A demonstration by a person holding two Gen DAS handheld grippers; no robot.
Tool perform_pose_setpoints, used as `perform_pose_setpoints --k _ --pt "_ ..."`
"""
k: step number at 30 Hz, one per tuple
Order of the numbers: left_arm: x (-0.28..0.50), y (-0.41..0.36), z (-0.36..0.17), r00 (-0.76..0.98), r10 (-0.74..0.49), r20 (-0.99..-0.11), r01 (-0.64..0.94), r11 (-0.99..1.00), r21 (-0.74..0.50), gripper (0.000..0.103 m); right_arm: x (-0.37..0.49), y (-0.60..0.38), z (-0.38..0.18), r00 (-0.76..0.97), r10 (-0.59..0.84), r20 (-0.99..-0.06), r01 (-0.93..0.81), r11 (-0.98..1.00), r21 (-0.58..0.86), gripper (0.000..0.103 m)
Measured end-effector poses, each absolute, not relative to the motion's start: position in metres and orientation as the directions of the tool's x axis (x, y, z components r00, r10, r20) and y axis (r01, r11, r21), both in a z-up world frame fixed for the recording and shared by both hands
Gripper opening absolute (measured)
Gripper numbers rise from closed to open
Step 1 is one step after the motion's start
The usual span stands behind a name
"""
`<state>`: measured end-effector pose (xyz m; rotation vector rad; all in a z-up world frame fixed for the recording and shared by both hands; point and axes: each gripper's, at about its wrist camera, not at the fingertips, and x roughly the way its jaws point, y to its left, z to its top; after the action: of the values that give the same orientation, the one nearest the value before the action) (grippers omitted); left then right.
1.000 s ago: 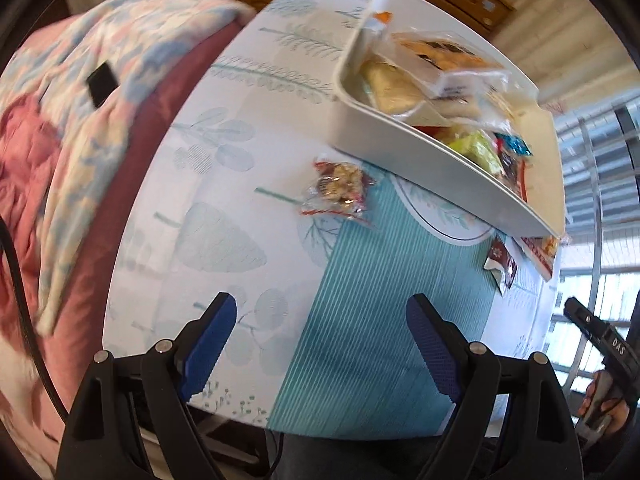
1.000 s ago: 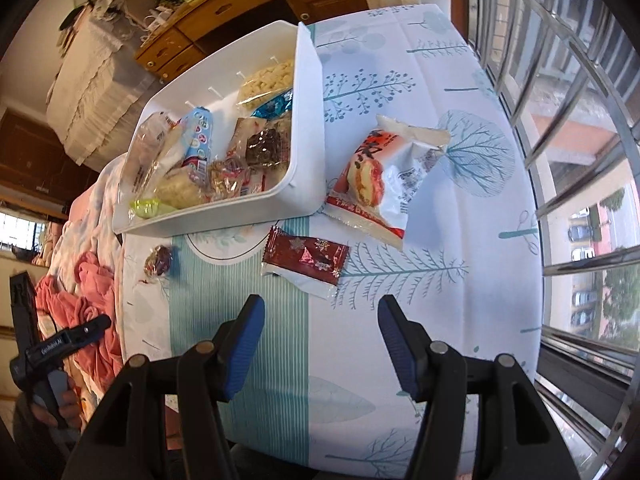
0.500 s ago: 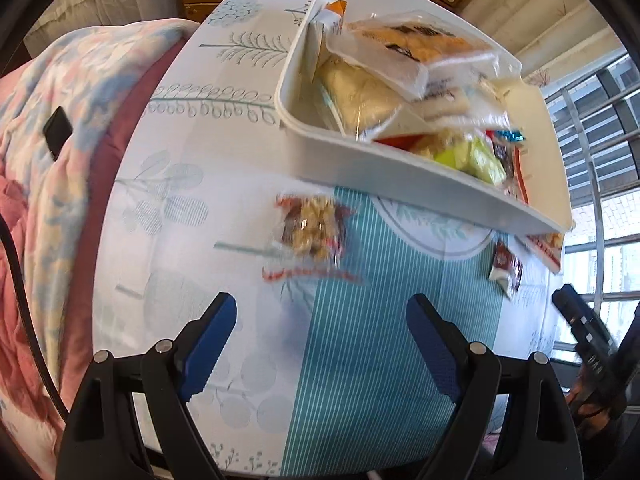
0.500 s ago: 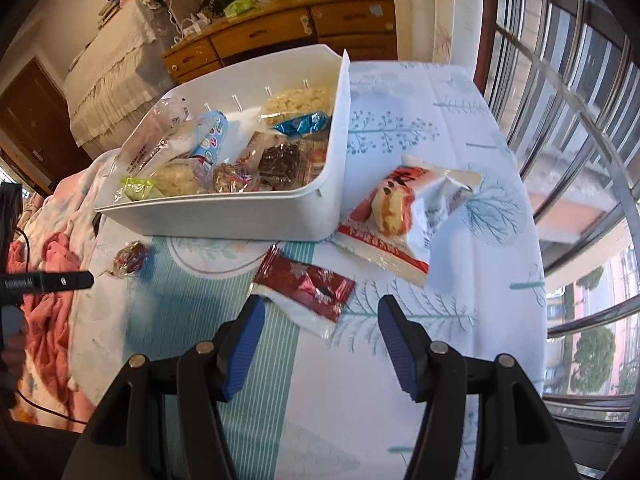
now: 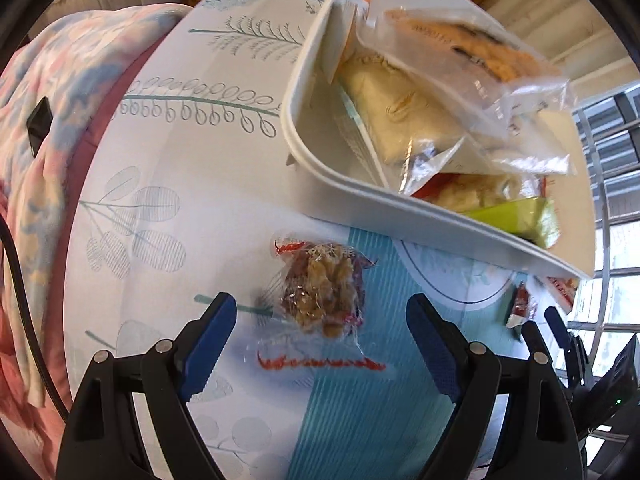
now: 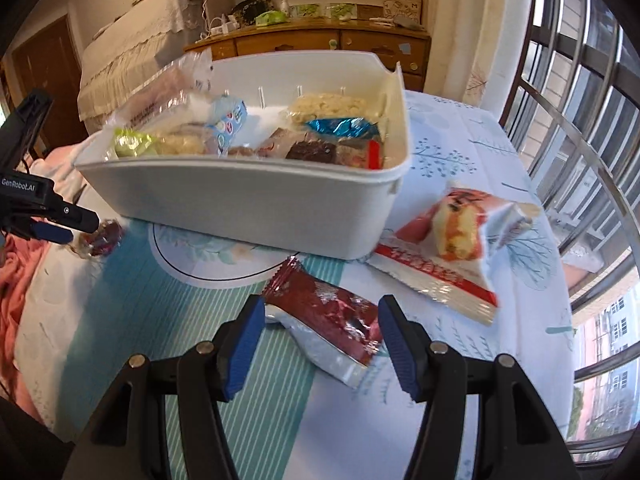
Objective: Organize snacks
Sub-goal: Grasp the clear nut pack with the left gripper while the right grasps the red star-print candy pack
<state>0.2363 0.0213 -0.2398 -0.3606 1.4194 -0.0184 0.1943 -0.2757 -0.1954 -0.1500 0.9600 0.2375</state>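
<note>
Both open grippers have dropped closer: left gripper over walnut snack

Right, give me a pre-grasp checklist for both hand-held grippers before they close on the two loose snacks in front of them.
1. Left hand-held gripper open: ok.
2. Clear-wrapped nut snack between its fingers: ok, just ahead of the tips, pads not touching.
3. Right hand-held gripper open: ok.
4. Dark red foil packet between its fingers: ok, lying flat and slanted across the gap.
5. Packet clear of neighbours: ok, apart from the red-and-white cake packet; its far end lies close to the white bin.
6. Room in the bin for more: cannot tell, it already looks crowded with snacks.
</note>
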Motion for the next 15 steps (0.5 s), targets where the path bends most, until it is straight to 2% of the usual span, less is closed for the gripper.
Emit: perform_pose_setpoints --k 5,10,15 --pt "0.242 0.019 -0.252 0.136 -0.224 -0.965 -0.192 0.950 -0.248 0.086 0.197 -0.266 -0.209 0.555 0.108 -0.825 -0.265 0.963 -0.052 0.059" --pt "0.249 0.017 -0.260 0.116 -0.220 -0.968 -0.172 0.956 -0.238 0.077 0.199 -0.262 -0.216 0.555 0.086 -0.828 -0.244 0.968 -0.063 0.059" --pt "0.254 0.012 -0.261 0.114 -0.197 -0.974 -0.138 0.967 -0.212 0.076 0.200 -0.264 -0.220 0.548 0.081 -0.833 -0.220 0.974 -0.050 0.059"
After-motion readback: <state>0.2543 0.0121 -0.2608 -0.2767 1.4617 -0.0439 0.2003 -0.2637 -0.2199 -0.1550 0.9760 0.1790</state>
